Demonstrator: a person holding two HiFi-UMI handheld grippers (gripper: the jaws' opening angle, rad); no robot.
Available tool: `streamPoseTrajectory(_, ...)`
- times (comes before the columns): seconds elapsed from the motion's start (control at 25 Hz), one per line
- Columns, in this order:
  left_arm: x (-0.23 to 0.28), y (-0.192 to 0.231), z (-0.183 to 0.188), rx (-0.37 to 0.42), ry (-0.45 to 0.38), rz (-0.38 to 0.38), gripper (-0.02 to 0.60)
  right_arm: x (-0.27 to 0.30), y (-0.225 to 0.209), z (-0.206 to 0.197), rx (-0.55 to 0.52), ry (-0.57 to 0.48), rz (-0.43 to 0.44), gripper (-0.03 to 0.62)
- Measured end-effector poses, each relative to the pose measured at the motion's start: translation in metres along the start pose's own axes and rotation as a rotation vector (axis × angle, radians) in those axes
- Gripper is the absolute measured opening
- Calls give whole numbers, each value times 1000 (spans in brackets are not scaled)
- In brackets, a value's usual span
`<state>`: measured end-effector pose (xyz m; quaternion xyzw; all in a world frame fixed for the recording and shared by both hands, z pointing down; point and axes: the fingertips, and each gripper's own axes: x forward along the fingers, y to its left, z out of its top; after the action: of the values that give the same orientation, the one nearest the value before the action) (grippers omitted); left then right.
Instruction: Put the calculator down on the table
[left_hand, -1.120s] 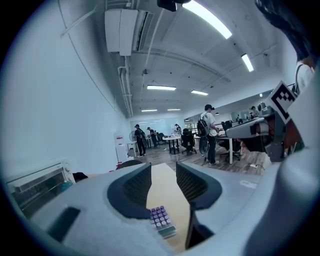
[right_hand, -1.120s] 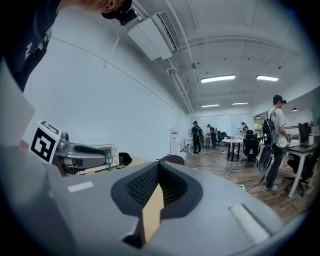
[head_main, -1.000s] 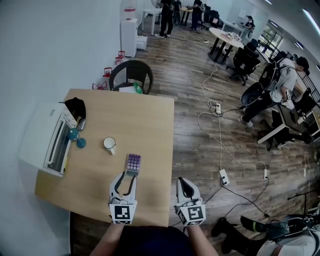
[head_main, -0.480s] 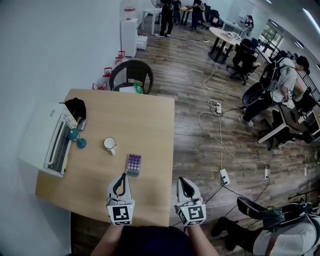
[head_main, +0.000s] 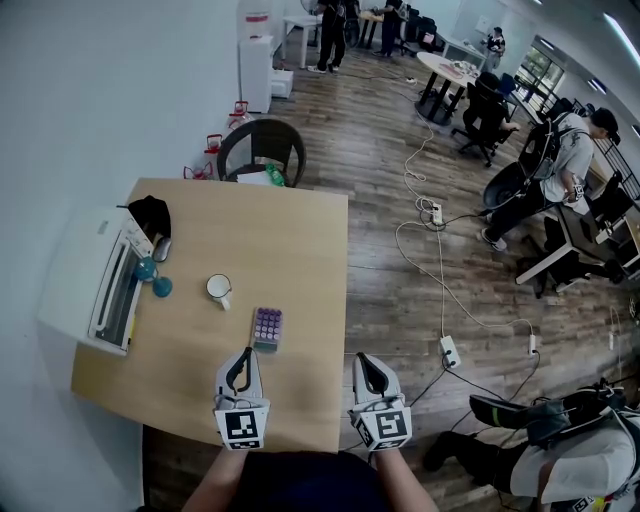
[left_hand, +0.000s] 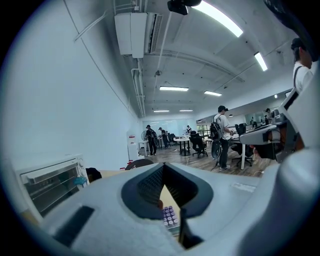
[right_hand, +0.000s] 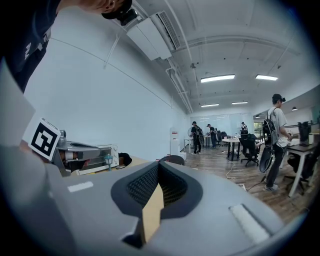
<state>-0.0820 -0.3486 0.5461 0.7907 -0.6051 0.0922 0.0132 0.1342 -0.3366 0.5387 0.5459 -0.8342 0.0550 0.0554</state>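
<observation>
The calculator (head_main: 266, 328), purple-keyed, lies flat on the wooden table (head_main: 300, 250) near its front right part. Just behind its near end, my left gripper (head_main: 241, 360) is shut with nothing between its fingers and does not touch the calculator. Looking along the left gripper's jaws, the calculator (left_hand: 170, 217) shows low in the gap below the closed tips of the left gripper (left_hand: 163, 167). My right gripper (head_main: 366, 364) hangs past the table's right edge, shut and empty. In its own view the right gripper (right_hand: 159, 169) has its pads together, with a sliver of table (right_hand: 152, 212) below.
A white mug (head_main: 219, 289) stands left of the calculator. A white toaster oven (head_main: 100, 280), two teal objects (head_main: 155, 279) and a black item (head_main: 150, 213) sit along the table's left side. A chair (head_main: 262, 150) is behind the table. Cables and a power strip (head_main: 448, 352) lie on the floor at right.
The left gripper, open at the calculator's near end a second ago, has drawn back toward me and shut. The calculator stays flat on the table. The right gripper has not moved.
</observation>
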Motion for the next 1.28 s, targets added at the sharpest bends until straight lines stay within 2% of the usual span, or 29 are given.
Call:
streamPoseTrajectory(0.44, 1, 9, 0, -42, -20, 15, -2, 2, -3, 1, -5, -20, -24, 11)
streamPoseTrajectory(0.76, -1, -4, 11, -49, -65, -49, -2, 1, -8, 6, -1, -44, -49, 11)
streamPoseTrajectory(0.96, 0, -10, 16, -26, -91, -94, -2, 1, -10, 5, -3, -46, -53, 11)
streamPoseTrajectory(1.08, -1, -9, 15, -24, -85, -106, -2, 1, -11, 6, -5, -46, -56, 11)
streamPoseTrajectory(1.2, -3, -11, 21, 3, -116, -106, -2, -1, -13, 7, -3, -43, -59, 11)
streamPoseTrajectory(1.28, -2, -15, 23, -7, -126, -117, -2, -2, -15, 8, -5, -47, -65, 11)
